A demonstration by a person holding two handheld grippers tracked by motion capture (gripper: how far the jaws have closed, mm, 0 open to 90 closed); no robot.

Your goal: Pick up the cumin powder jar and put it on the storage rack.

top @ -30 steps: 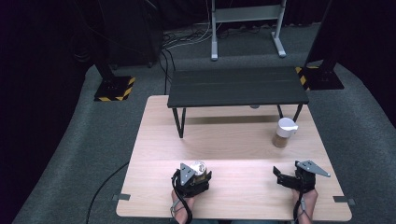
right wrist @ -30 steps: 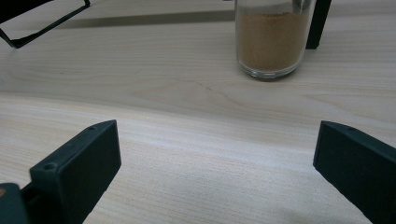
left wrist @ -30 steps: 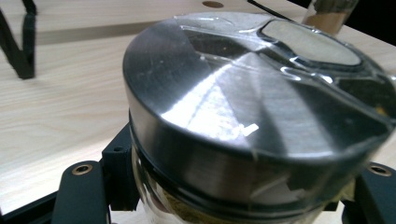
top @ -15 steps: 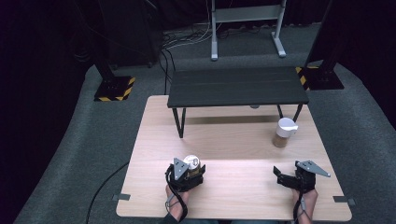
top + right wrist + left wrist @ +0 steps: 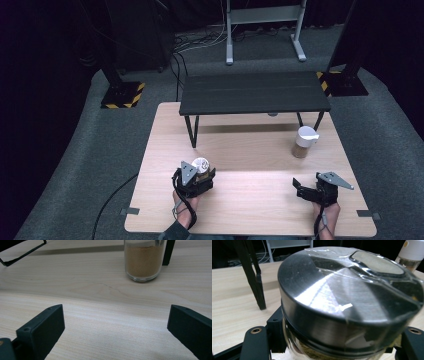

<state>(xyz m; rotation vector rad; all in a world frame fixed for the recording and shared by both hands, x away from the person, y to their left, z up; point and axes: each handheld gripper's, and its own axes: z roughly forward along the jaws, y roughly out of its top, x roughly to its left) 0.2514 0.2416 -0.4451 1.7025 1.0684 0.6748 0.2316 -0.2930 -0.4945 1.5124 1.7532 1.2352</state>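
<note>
My left gripper [image 5: 198, 175] is shut on a glass jar with a brushed-metal lid [image 5: 200, 163], near the table's front left. In the left gripper view the lid [image 5: 347, 297] looms large, with clear tape across its top, and the two black jaws of the left gripper [image 5: 334, 346] clamp the glass below it. My right gripper [image 5: 300, 186] rests low at the front right, open, nothing between its jaws [image 5: 115, 327]. A second glass jar with a white cap [image 5: 304, 142], holding brown powder [image 5: 143, 262], stands ahead of it.
A low black bench [image 5: 255, 92] stands across the back of the wooden table [image 5: 250, 210]; one of its thin legs [image 5: 254, 277] is close ahead of the left gripper. Cables and stands lie on the grey floor beyond.
The left gripper has lifted a little with the metal-lidded jar and drifted slightly left and away from the front edge. The right gripper has not moved.
</note>
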